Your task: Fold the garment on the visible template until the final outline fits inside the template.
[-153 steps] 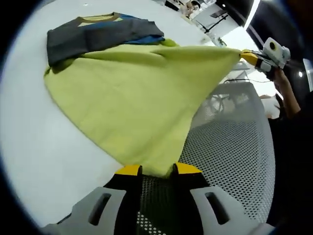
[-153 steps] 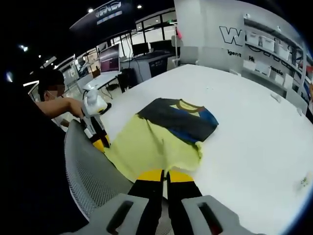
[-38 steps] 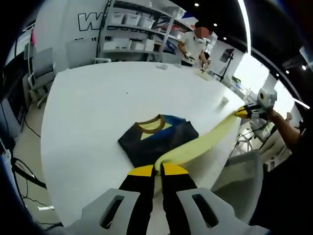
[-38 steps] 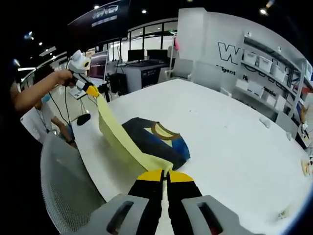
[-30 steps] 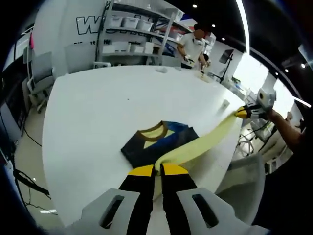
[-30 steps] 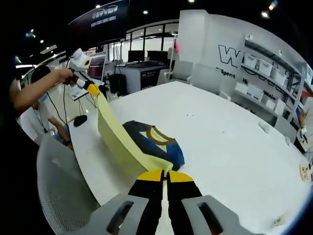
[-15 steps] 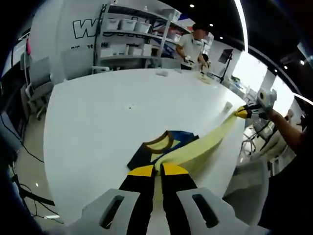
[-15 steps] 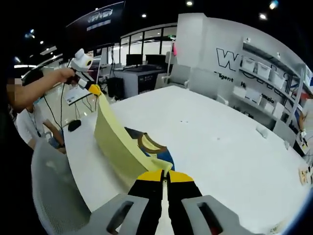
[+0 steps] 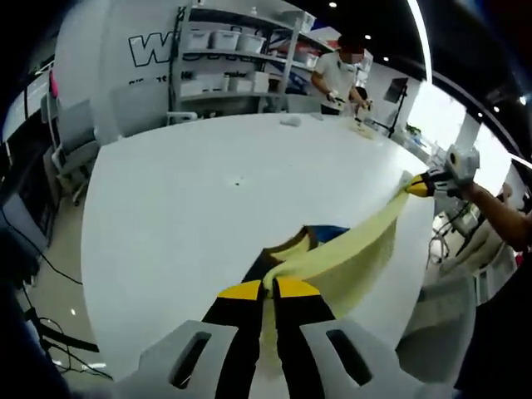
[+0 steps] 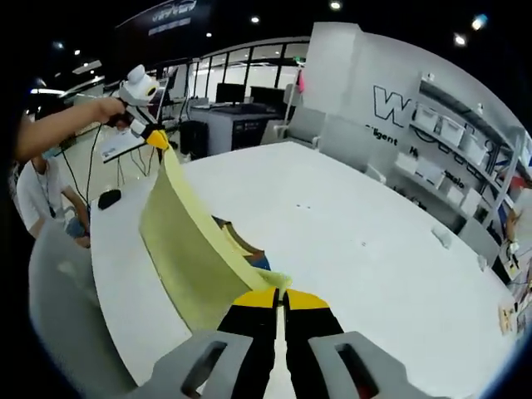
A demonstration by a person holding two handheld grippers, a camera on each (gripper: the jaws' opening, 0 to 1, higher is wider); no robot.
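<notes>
**Yellow-green garment held taut above a white table**

A broad white table (image 9: 166, 208) takes up most of the room's foreground, and over its near edge a yellow-green garment (image 10: 187, 249) is lifted off the surface, stretched between two hand-held grippers. Only the garment's dark upper part, with a tan collar and a patch of blue (image 9: 312, 239), lies on the tabletop, half hidden behind the raised cloth. In the left gripper view the left gripper (image 9: 264, 288) has its yellow-tipped jaws pressed together on one corner of the cloth, while the right gripper (image 9: 418, 186), far off at the right side of that view in a person's hand (image 9: 474, 189), pinches the opposite corner. The right gripper view gives the reverse: its own jaws (image 10: 278, 298) closed on a fold of the fabric, and the left gripper (image 10: 154, 137) raised high at the upper left, gripping the other end. Between them the fabric hangs as a slanting sheet, its lower edge near the table. A grey chair back (image 10: 71, 316) stands at the table's near side. Behind, shelving with white boxes (image 9: 224, 58) lines a wall bearing large lettering, and another person in a white shirt (image 9: 337, 75) stands at the table's far end
</notes>
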